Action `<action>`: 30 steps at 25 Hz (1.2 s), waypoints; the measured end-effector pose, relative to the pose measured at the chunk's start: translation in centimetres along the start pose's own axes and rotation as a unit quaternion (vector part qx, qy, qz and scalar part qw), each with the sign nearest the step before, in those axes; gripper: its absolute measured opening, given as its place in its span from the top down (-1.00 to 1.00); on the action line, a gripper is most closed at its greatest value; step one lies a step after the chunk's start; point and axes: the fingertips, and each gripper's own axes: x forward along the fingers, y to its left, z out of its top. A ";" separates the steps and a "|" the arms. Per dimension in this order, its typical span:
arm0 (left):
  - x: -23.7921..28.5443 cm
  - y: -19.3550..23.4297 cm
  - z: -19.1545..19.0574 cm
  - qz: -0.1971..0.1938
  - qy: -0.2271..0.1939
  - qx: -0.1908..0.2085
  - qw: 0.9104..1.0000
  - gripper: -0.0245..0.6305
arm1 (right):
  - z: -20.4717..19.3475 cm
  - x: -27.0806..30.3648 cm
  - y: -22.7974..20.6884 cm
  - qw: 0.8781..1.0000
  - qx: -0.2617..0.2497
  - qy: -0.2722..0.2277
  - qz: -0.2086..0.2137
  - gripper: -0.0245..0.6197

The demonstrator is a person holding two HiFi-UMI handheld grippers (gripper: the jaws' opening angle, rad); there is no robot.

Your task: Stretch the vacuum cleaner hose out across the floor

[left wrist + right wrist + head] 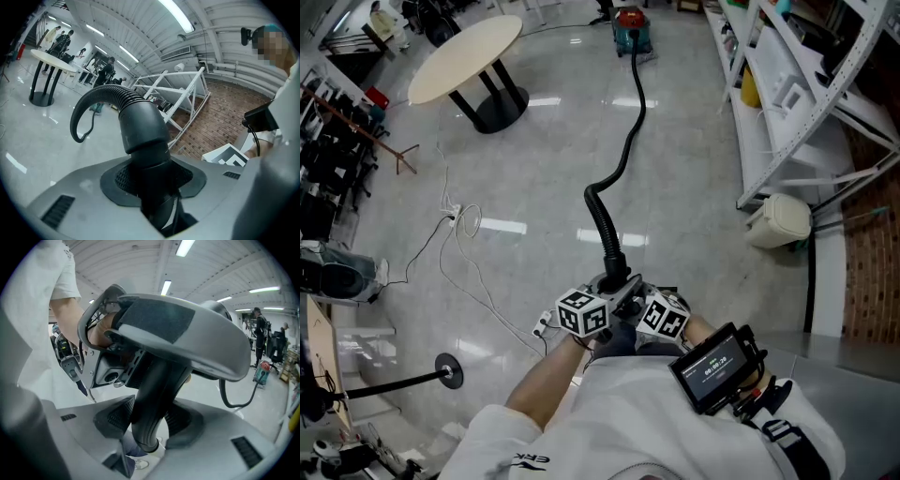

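L gripper [152, 183] jaws clamp the rigid black cuff at the end of the vacuum hose [630, 131]. R gripper [149, 420] jaws pinch the curved black tube just beside it. Both grippers sit close tog. in front of the person. From there the hose arches up, bends, then snakes across the grey floor [694, 187] to the vacuum cleaner [630, 28], well apart, w/ a round table [469, 56] off to its left.
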 end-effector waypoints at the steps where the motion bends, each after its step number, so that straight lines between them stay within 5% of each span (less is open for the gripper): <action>1: 0.0 -0.4 -0.6 -0.002 0.005 -0.001 1.000 0.48 | -0.3 -0.2 0.5 1.000 0.005 -0.003 0.000 0.34; 16: -5.7 0.1 -5.8 -0.008 0.076 -0.001 0.997 0.48 | 0.6 4.0 7.1 0.990 0.125 -0.057 0.023 0.40; 30: -16.2 4.7 -13.2 0.044 0.129 -0.016 0.991 0.48 | 2.0 13.9 16.8 0.970 0.212 -0.085 0.087 0.44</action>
